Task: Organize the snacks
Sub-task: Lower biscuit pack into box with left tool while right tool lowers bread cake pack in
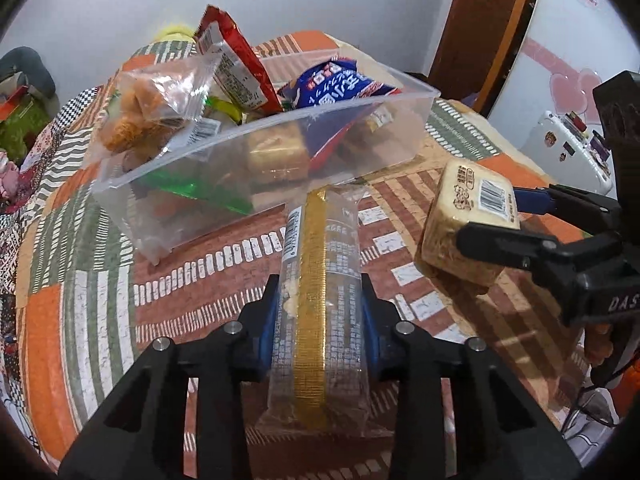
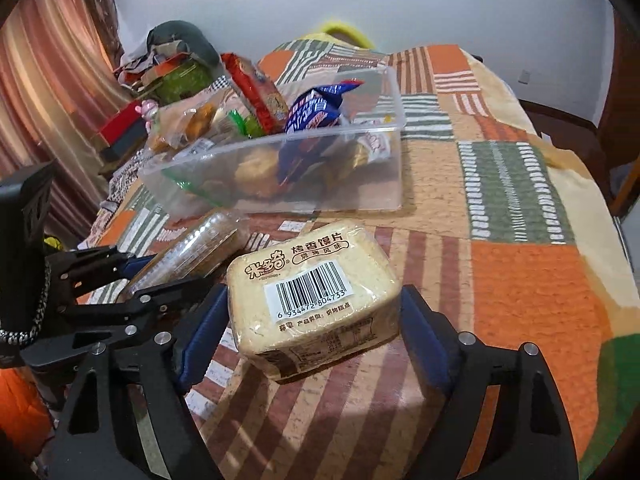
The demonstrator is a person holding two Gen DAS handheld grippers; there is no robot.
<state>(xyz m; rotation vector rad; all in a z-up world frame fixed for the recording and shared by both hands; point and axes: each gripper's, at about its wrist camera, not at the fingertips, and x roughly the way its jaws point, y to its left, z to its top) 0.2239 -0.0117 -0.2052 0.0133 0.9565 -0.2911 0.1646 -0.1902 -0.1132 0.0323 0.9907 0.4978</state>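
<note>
Both tools are loaded, and the clear plastic bin (image 1: 256, 148) waits just beyond them on the tabletop (image 2: 520, 280), which is covered with a patchwork cloth in orange, green and cream.

The left tool (image 1: 320, 312) is closed on a long clear-wrapped cracker pack (image 1: 320, 280) with a gold band down its middle. The blue pads press its two sides, and its far end reaches to the bin's near wall. The right tool (image 2: 316, 320) is closed on a pale block-shaped toast pack (image 2: 312, 292), barcode label upward, with the blue pads against its left and right flanks. Whether either pack rests on the cloth or is held just clear of it cannot be told for certain; the toast pack's shadow suggests it is low, near the surface.

The bin is already crowded on its left side: a clear bag of orange fried snacks (image 1: 148, 108) leans over the left rim, a red packet (image 1: 236, 64) stands upright, and a blue packet (image 1: 340, 84) sits mid-bin with other wrapped items below. The right end of the bin looks freer.

The step in hand appears to be carrying these two packs to the bin. The next move likely calls for lifting each one above the rim, moving it far enough forward to clear the near wall, and then releasing it into the emptier right end. The two tools are close together, so going one at a time would avoid a clash, and the long pack may need tilting to fit.
</note>
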